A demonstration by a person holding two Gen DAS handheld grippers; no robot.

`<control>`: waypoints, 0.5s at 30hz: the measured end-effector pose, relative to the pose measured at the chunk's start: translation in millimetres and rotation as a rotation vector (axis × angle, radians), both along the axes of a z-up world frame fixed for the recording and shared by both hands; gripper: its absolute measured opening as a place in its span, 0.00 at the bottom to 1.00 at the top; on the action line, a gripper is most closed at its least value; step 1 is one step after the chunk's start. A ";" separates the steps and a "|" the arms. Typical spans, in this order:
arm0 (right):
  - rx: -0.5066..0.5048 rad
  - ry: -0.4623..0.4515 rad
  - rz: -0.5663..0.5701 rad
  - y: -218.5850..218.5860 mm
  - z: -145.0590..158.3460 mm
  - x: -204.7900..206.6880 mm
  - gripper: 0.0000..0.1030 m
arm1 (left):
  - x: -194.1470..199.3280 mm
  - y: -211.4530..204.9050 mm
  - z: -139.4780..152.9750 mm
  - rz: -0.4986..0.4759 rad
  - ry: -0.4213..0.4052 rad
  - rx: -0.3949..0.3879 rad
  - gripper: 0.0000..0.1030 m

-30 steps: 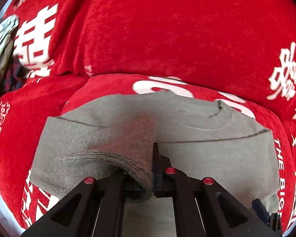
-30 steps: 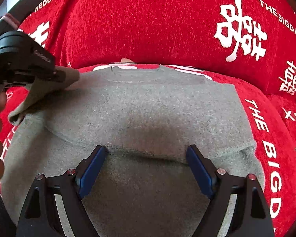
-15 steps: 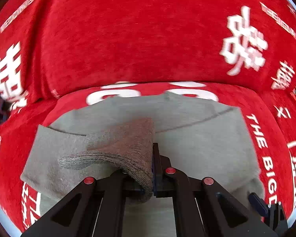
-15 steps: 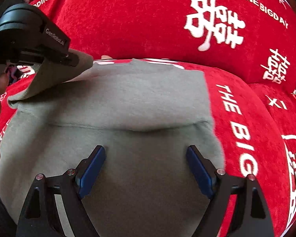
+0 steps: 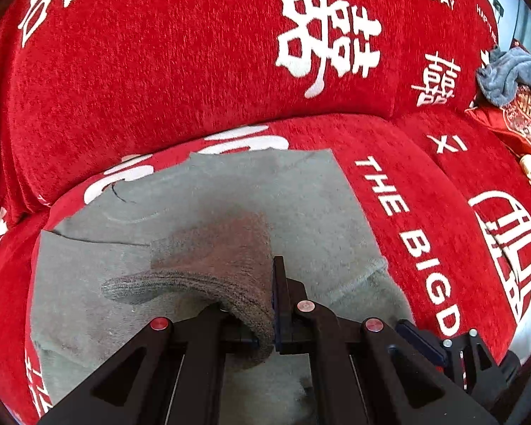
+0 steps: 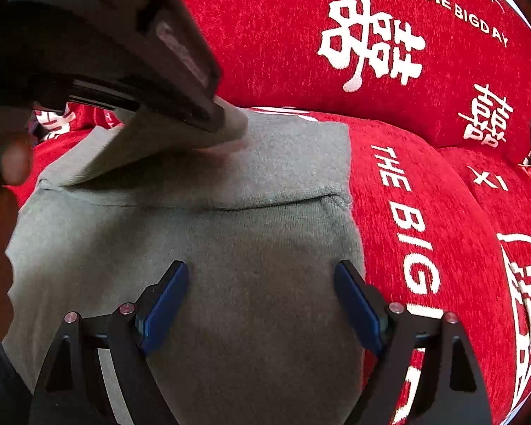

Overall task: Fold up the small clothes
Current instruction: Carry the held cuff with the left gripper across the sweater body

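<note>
Compared with one second ago, the left gripper (image 5: 273, 304) has carried the grey fold further across the sweater (image 6: 251, 283): earlier it was at the sweater's left side, and now, in the right wrist view, it hangs over the upper middle part of the sweater, near the collar end. The sofa (image 5: 180, 71) pattern in the left wrist view has also shifted to the left, so the big white character on the backrest now stands above the sweater. The left gripper is closed tightly on the sleeve (image 5: 226, 269), a thick doubled piece of grey knit that is lifted off the rest of the sweater and hangs out to the left of the gripper. The right gripper (image 6: 262, 304) is wide open and holds nothing; it hovers over the lower part of the sweater, and I cannot tell if its blue pads (image 6: 166, 301) touch the cloth. The sweater lies flat on the red sofa seat, with its right side already folded over the body. A grey-blue cloth (image 5: 509, 74) lies far to the right of the sweater.
</note>
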State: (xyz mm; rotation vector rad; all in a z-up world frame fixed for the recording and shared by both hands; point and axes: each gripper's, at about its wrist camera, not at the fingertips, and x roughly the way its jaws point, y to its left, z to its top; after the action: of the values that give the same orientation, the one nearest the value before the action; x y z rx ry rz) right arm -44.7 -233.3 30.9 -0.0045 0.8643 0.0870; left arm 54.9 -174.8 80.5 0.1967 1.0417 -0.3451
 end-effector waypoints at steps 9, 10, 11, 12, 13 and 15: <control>-0.021 -0.011 -0.006 -1.7 1.5 -7.0 0.84 | 0.6 -8.3 -22.1 -0.016 0.064 -0.015 0.06; -0.022 -0.010 -0.006 -1.7 1.4 -7.5 0.84 | 3.0 -6.7 -25.9 -0.008 0.083 -0.027 0.06; -0.025 -0.008 -0.006 -1.7 1.4 -8.1 0.84 | 4.9 -4.3 -28.3 0.001 0.096 -0.039 0.06; -0.029 -0.008 -0.007 -1.5 1.4 -9.0 0.84 | 7.7 -0.1 -32.8 0.014 0.119 -0.062 0.07; -0.030 -0.008 -0.009 -2.3 1.3 -9.7 0.84 | 9.3 2.7 -35.6 0.023 0.133 -0.079 0.07; -0.025 -0.005 -0.016 -5.0 0.5 -11.0 0.84 | 12.2 11.0 -40.5 0.044 0.164 -0.133 0.07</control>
State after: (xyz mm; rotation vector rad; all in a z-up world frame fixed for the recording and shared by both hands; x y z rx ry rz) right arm -55.6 -238.3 31.4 -0.0216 0.8601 0.0610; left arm 67.1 -163.8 40.0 0.0266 1.1783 -0.3943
